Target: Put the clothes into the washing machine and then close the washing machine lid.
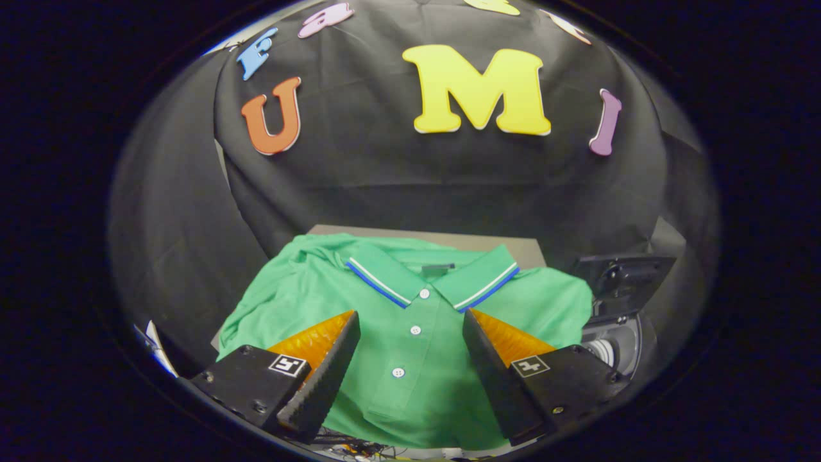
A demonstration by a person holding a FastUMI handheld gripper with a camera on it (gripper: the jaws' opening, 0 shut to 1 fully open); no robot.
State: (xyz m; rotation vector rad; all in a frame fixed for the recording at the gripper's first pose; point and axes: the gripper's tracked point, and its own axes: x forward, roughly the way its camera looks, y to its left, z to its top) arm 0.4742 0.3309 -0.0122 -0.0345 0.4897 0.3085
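The tongs (pixel 410 321) stand wide apart, holding nothing, above a green polo shirt (pixel 410 359) spread on the table (pixel 513 247). Its buttoned placket runs between the two fingers and its striped collar lies just beyond their tips. A small washing machine (pixel 616 333) sits beside the shirt's right edge.

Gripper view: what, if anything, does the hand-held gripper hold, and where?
Nothing. The hand-held gripper is open, fingers apart above the shirt placket.

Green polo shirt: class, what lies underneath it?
A grey table shows beyond the green polo shirt; the shirt covers everything else beneath it. The open gripper hovers above the button placket, touching nothing.
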